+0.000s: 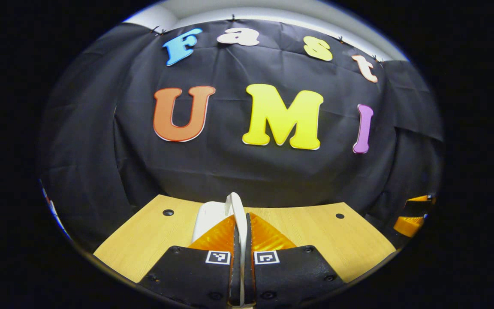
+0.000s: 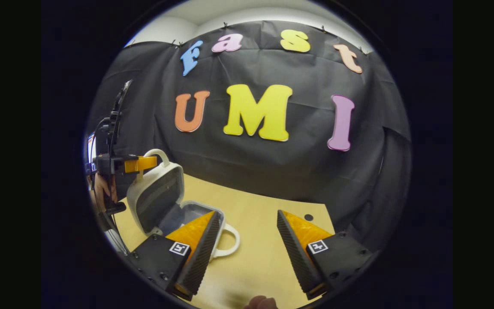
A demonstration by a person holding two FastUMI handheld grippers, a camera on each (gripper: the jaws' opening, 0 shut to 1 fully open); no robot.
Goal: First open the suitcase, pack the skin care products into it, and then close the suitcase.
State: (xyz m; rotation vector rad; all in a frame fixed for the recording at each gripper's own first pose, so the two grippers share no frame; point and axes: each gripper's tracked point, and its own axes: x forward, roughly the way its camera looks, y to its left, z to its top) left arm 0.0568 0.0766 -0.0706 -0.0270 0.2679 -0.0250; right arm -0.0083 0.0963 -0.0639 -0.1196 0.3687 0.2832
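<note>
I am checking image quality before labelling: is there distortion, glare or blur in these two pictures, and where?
Left gripper view: strong fisheye bending of the table edge; the suitcase handle, held close in the left gripper, looks bright and slightly soft. Right gripper view: the same bending; the open suitcase is sharp, without glare; the right gripper casts only a faint shadow.

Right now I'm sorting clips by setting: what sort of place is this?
Probably a recording booth, not a home: black cloth wall, a bare wooden table, and one white suitcase standing open, its lid handle pinched by the left gripper.
</note>
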